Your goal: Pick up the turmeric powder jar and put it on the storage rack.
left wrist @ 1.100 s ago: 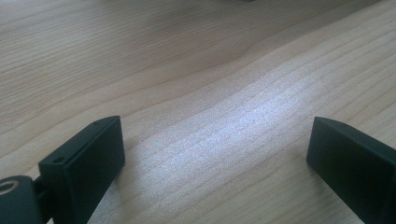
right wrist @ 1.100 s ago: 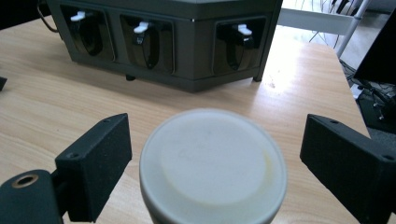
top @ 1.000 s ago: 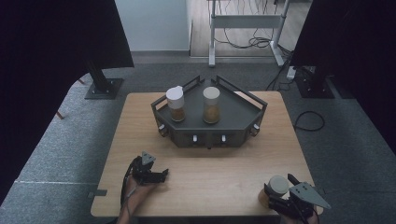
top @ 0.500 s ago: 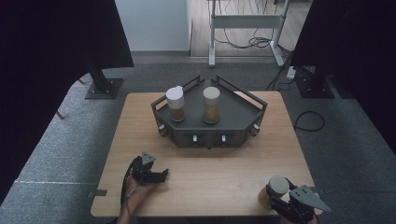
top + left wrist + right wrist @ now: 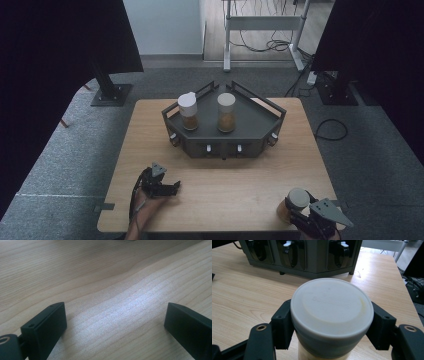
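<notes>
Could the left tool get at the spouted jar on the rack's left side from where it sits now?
Probably yes. The left tool is open and holds nothing, and bare table lies between it and the rack. The spouted jar stands uncovered, apart from the other jar.

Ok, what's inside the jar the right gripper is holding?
The jar in the right gripper shows tan contents through its wall below the lid. The white lid covers the top, so the fill level is hidden.

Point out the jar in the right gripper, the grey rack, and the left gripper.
jar (image 5: 332,305), right gripper view, middle of its lid.
grey rack (image 5: 260,116), high view, bare tray floor.
left gripper (image 5: 115,322), left gripper view, midway between its open jaws.
</notes>
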